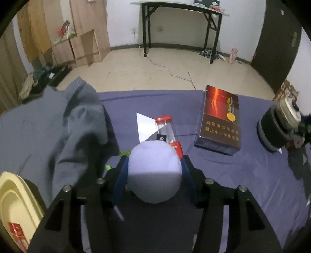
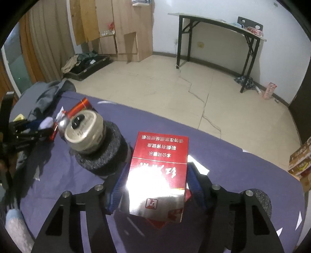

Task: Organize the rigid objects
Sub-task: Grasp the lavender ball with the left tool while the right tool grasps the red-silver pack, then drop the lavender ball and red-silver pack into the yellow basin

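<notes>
My left gripper (image 1: 154, 167) is shut on a pale lilac ball (image 1: 154, 171) and holds it over the purple bed cover (image 1: 243, 175). Behind the ball lies a clear tube with red ends (image 1: 168, 130) on a white paper (image 1: 144, 126). A dark brown carton (image 1: 219, 120) lies to the right. My right gripper (image 2: 155, 186) is shut on a red cigarette box (image 2: 157, 175). A tin can in a dark sleeve (image 2: 91, 140) stands left of it; it also shows in the left wrist view (image 1: 276, 124). The left gripper with the ball shows small at the right wrist view's left (image 2: 45, 124).
A grey garment (image 1: 64, 124) is heaped at the bed's left. A yellow tray (image 1: 17, 202) with a red packet sits at the lower left. Cardboard boxes (image 2: 301, 159) stand off the bed's right. Beyond the bed's far edge is tiled floor with a black-legged table (image 1: 180, 11).
</notes>
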`<state>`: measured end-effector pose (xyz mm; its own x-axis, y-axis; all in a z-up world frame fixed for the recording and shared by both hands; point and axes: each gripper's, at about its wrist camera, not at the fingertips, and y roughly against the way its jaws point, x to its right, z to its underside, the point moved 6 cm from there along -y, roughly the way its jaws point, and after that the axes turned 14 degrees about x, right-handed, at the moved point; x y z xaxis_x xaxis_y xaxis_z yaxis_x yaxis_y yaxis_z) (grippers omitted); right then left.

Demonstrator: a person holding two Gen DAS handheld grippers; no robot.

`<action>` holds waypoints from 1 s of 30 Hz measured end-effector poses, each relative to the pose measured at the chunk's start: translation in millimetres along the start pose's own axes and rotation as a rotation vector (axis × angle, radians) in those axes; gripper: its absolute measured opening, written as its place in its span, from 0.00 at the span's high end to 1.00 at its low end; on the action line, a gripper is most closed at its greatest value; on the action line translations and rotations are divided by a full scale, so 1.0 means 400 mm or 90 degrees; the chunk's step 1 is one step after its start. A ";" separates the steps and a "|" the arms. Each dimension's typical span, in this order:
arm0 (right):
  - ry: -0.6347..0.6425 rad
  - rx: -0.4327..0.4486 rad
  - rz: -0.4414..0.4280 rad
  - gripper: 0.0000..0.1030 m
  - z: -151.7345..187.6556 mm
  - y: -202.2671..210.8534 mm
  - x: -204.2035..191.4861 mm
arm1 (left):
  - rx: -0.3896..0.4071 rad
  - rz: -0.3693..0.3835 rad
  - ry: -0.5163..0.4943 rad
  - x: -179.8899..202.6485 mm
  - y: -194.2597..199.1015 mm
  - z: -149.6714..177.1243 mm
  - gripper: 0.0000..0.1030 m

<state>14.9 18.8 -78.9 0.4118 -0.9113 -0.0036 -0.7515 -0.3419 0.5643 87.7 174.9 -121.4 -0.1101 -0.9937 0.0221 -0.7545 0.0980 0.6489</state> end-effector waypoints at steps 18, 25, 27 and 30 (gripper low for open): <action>0.034 0.030 -0.044 0.45 0.008 0.072 0.096 | 0.034 0.012 0.013 -0.005 0.039 -0.001 0.55; 0.022 0.093 -0.050 0.45 0.006 0.148 0.140 | 0.096 0.015 0.033 -0.021 0.159 -0.027 0.55; 0.034 0.121 -0.058 0.46 0.002 0.189 0.123 | 0.122 0.014 0.046 -0.041 0.230 -0.031 0.55; 0.093 0.162 -0.100 0.46 -0.011 0.278 0.040 | 0.172 -0.040 0.052 -0.132 0.388 -0.028 0.55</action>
<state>-59.9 -32.7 -12.4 0.5883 -0.8068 0.0554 -0.7704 -0.5383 0.3416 -16.3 241.8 -13.2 -0.0125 -0.9983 0.0565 -0.9045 0.0354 0.4251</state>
